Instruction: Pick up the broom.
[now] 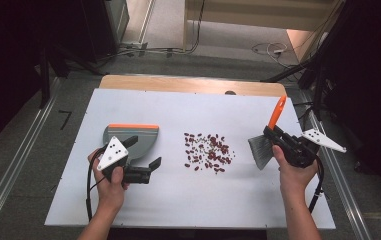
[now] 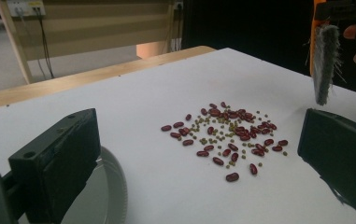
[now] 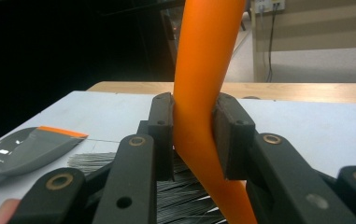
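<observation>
Where the right hand-held gripper (image 3: 192, 135) stands clamped, its two jaws press on the orange handle of a brush (image 1: 268, 137), grey bristles hanging toward the counter (image 1: 178, 200) at the right of the high view. Left hand-held gripper (image 1: 145, 152): jaws spread wide, nothing held, poised over a grey dustpan (image 1: 130, 137) with an orange edge, which lies flat at the left. Between dustpan and brush: a scatter of red beans (image 1: 209, 152) mixed with small green ones, loose on the white surface.

White table (image 1: 188, 200), grey floor (image 1: 23, 150), wooden furniture (image 1: 258, 12), trailing cables (image 1: 270, 49)
</observation>
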Demonstrator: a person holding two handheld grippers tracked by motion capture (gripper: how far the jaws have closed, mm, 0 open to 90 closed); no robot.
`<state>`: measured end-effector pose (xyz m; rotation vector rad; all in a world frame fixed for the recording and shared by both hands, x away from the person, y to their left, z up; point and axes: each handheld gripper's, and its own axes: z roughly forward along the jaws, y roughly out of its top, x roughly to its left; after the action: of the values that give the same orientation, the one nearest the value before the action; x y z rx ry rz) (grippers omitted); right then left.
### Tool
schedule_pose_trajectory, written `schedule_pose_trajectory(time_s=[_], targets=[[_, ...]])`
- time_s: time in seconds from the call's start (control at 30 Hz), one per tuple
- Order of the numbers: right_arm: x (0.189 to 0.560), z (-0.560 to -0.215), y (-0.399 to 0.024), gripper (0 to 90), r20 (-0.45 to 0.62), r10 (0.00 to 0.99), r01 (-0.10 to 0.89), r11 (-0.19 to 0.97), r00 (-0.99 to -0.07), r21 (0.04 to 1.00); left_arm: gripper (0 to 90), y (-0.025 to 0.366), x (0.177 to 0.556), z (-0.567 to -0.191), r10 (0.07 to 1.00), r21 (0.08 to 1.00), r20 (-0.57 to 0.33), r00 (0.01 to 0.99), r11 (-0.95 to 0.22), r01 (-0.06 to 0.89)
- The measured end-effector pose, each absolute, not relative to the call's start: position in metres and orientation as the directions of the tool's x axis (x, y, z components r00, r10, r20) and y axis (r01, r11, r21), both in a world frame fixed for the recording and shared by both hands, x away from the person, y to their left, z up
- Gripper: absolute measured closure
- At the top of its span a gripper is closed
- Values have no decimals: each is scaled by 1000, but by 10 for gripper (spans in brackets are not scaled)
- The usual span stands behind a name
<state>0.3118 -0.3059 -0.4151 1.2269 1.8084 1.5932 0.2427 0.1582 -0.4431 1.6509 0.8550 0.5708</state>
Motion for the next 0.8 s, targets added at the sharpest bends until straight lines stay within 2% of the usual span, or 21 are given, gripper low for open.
schedule_pose_trajectory(time_s=[0.8], targets=[[309,-409,-250,692,210,775,305,-23,-596,952,14,119,258,-440,722,971,-110,683,-67,228]])
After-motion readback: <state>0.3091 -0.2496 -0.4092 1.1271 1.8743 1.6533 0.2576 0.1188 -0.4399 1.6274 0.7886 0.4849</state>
